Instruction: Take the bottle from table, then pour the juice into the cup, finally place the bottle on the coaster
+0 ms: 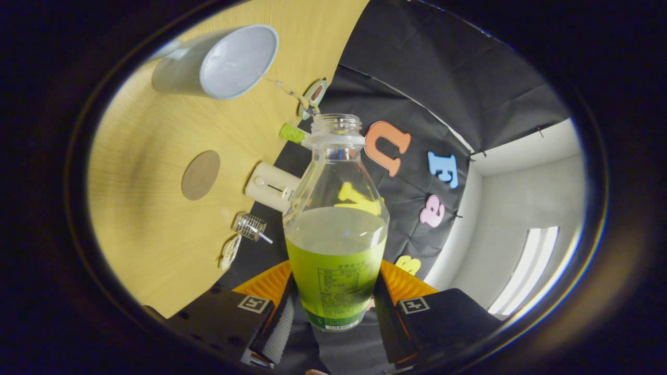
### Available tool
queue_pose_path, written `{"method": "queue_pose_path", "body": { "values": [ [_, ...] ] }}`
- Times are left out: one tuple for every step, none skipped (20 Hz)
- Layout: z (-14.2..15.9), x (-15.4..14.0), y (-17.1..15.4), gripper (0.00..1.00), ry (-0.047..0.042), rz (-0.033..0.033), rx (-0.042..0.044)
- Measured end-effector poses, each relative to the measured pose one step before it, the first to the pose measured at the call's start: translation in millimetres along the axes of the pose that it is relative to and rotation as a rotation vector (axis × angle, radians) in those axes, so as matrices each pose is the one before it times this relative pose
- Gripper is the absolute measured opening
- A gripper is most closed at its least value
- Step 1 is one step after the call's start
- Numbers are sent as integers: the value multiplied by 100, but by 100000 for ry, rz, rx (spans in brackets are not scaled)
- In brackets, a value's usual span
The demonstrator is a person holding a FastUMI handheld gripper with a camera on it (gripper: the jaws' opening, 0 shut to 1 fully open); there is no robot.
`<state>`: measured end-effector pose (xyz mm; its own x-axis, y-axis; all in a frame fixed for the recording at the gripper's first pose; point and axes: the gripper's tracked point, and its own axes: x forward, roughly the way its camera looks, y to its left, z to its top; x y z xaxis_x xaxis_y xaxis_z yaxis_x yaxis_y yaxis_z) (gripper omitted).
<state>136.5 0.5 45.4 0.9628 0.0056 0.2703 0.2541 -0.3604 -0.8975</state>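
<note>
gripper view: i've got the bottle (336, 224) clamped between the two fingers (273, 312), both pressing on its lower body at the label, so the gripper (333, 307) is closed on it. bottle's cap is off, open threaded neck points away from me. green juice fills roughly the lower half, clear plastic above it. the liquid surface sits about square to the bottle's axis.

whole scene is rolled hard: the wooden table (146, 208) runs up one side of the view, the black booth wall up the other. bottle is off the table, held in the air in front of the wall.

cup (224, 62) is pale, on the table well beyond the bottle's neck and off to the table side, its open mouth facing me. i can't tell from here if there's any juice in it. mouth of the bottle is not over the cup.

coaster (200, 175) is a flat brown round disc on the table, nearer than the cup, apart from it, nothing on it.

along the table's far edge by the wall: a cream cylinder (271, 186), a small wire whisk-like thing (251, 227), a green stub (292, 133) just beside the bottle's neck. can't identify them better.
</note>
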Motion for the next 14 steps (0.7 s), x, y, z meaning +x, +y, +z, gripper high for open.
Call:
{"method": "queue_pose_path", "body": {
  "values": [
    [-32, 56, -250, 76, -95, -391, -919],
    [-3, -150, -57, 76, -171, -46, -834],
    [79, 106, -95, 76, -42, -224, -1076],
    [10, -95, -228, 76, -407, -859, -1233],
    [63, 69, -237, 76, -407, -1127, -1481],
    [50, 90, -221, 76, -349, -748, -725],
    [41, 264, -23, 76, -361, -146, -329],
    [153, 200, -145, 76, -370, -250, -588],
    [131, 248, -191, 76, -405, -308, -816],
    [76, 74, -64, 76, -282, -202, -622],
    [128, -93, -18, 76, -549, 31, -288],
    [84, 133, -76, 76, -497, 82, -633],
    [-14, 38, -256, 76, -81, -271, -1154],
    [138, -56, -368, 76, -666, -742, -784]
  ]
}}
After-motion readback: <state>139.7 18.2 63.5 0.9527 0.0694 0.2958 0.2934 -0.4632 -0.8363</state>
